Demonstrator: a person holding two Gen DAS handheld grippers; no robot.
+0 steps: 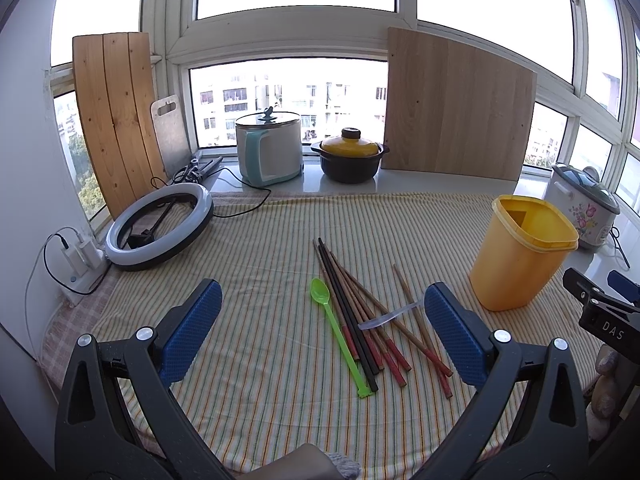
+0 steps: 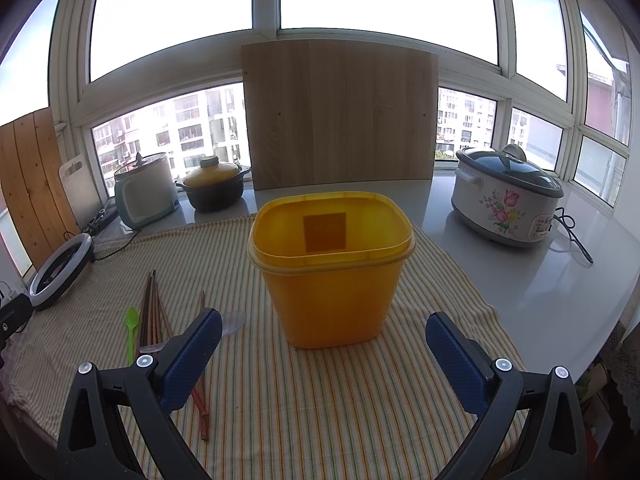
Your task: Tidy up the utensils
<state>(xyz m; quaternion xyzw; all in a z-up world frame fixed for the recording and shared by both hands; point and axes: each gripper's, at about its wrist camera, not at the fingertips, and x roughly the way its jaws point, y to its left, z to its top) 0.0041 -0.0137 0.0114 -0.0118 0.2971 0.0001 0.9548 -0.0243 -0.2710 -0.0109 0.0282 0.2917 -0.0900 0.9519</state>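
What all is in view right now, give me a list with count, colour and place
Chopsticks: a loose pile, black, brown, red-tipped, cloth centre.
Green spoon: one, left of pile.
Clear spoon: one, across the pile.
Yellow container: one, upright, empty, right of the pile.
Striped cloth: one, on the counter.
Ring light: one, white, far left.
Teal cooker: one, sill.
Yellow-lidded pot: one, dark, sill.
Floral cooker: one, white, right counter.
Wooden boards: two, against the windows.
Left claw: open, over the pile.
Right claw: open, facing the container.

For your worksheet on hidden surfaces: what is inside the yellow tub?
No utensils show inside the tub; only its bare inner walls and a darker square patch on the far wall. Its floor is hidden by the near wall.
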